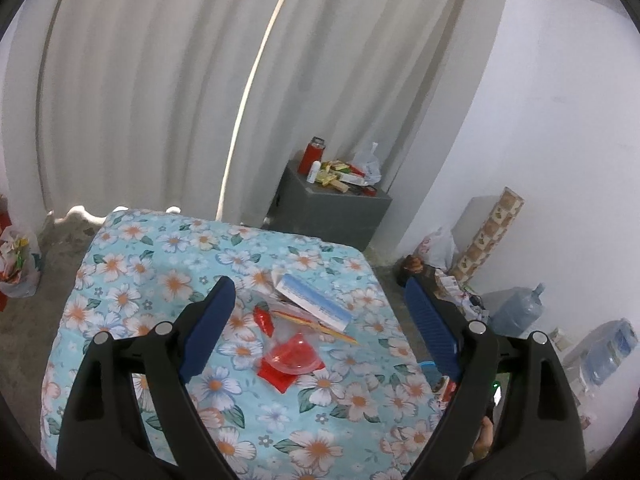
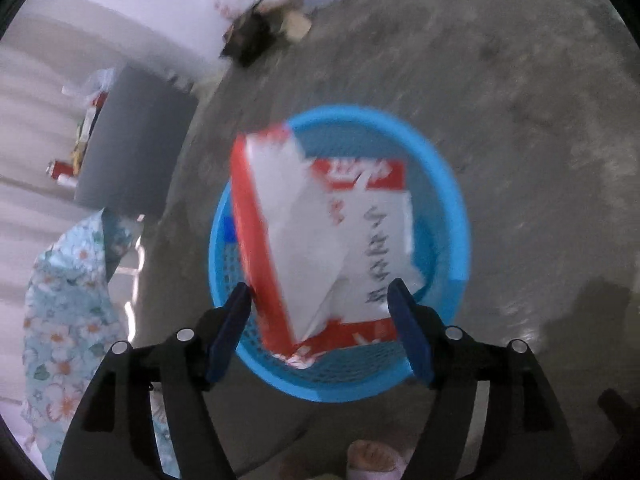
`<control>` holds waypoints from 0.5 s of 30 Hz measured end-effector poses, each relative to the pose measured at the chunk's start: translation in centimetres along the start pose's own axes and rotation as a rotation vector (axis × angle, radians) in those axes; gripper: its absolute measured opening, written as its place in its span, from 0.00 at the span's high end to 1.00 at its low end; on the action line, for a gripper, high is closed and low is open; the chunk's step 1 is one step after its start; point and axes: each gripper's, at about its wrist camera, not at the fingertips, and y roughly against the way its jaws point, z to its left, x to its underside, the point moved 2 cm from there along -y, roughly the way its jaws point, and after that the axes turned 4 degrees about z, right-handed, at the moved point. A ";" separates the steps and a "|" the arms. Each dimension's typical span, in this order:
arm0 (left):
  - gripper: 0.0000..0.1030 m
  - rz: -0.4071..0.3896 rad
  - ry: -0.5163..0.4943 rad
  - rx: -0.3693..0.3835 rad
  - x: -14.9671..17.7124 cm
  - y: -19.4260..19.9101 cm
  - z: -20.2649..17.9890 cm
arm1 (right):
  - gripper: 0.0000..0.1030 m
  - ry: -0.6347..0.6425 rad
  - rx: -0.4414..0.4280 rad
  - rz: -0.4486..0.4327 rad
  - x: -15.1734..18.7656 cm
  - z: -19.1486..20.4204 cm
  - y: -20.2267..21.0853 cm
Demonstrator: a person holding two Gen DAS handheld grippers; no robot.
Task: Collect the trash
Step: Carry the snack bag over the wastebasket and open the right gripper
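In the left wrist view my left gripper (image 1: 320, 284) is open above a table with a floral cloth (image 1: 160, 280). Between and below its fingers lie a white and blue box (image 1: 316, 300), a red wrapper (image 1: 264, 320), a clear red plastic lid on a red packet (image 1: 290, 360) and a thin stick (image 1: 320, 326). In the right wrist view my right gripper (image 2: 320, 292) is open above a blue basket (image 2: 452, 208) on the floor. A red and white carton (image 2: 320, 232), blurred, is between the fingers and over the basket; I cannot tell whether the fingers touch it.
A grey cabinet (image 1: 332, 208) with a red flask and small boxes stands behind the table by the curtain. Water jugs (image 1: 516, 308), bags and a patterned roll (image 1: 488, 236) line the right wall. A bag of trash (image 1: 18, 264) sits at the left. My foot (image 2: 372, 460) is near the basket.
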 end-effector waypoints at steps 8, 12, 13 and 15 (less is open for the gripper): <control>0.20 0.019 -0.014 0.012 1.2 0.0 0.1 | 0.47 0.124 0.087 -0.180 0.0 2.1 5.5; 0.20 0.031 0.006 0.010 1.3 -0.6 0.5 | 0.54 0.299 0.111 -0.181 0.2 6.9 4.7; 0.20 0.033 0.008 0.009 1.4 -0.7 0.4 | 0.54 0.317 0.125 -0.175 0.2 7.9 4.1; 0.20 0.037 0.005 0.005 1.5 -1.0 0.4 | 0.54 0.337 0.136 -0.152 0.1 9.4 2.7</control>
